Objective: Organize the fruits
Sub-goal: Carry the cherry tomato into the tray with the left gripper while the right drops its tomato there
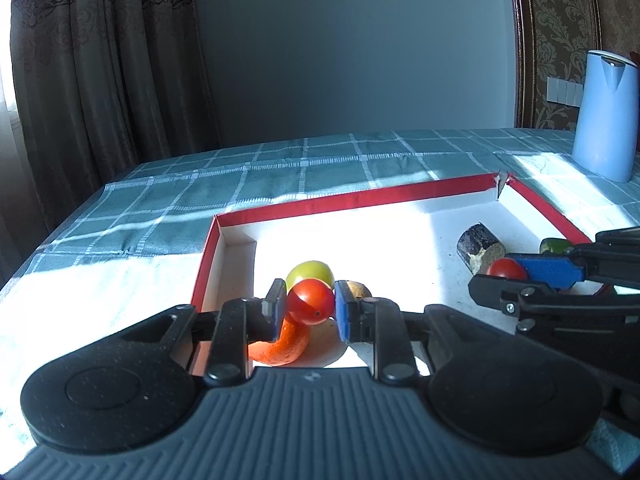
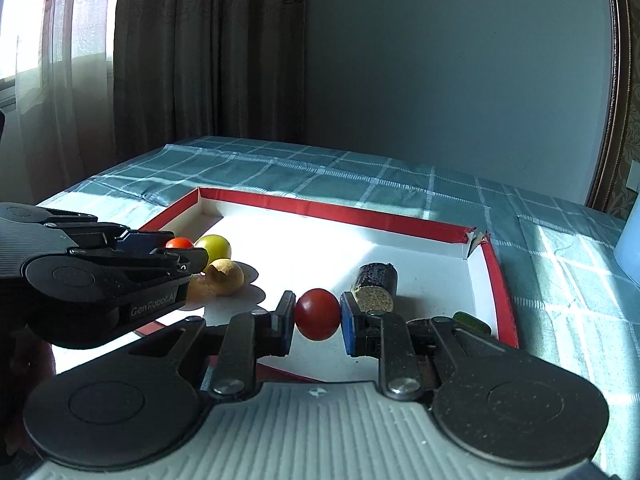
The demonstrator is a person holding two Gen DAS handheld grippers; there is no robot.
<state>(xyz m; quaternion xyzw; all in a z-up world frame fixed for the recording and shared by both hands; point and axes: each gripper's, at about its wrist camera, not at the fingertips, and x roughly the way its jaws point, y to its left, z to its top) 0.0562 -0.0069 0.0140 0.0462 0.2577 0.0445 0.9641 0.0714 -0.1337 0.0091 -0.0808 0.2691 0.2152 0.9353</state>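
My left gripper (image 1: 310,306) is shut on a red cherry tomato (image 1: 310,301), held over the left part of the red-rimmed white tray (image 1: 344,196). Behind and below it lie a yellow-green tomato (image 1: 310,273), a tan round fruit (image 1: 360,288) and an orange piece (image 1: 286,346). My right gripper (image 2: 317,315) is shut on a second red cherry tomato (image 2: 318,314) over the tray's (image 2: 340,214) right half. In the right wrist view the left gripper (image 2: 176,250) shows at the left with its tomato (image 2: 179,243).
A dark cylindrical chunk with a cut tan face (image 2: 376,286) lies in the tray's right part, a small green piece (image 2: 472,322) beside it. A pale blue kettle (image 1: 606,116) stands on the checked teal tablecloth (image 1: 280,168) beyond the tray's right corner. Curtains hang behind.
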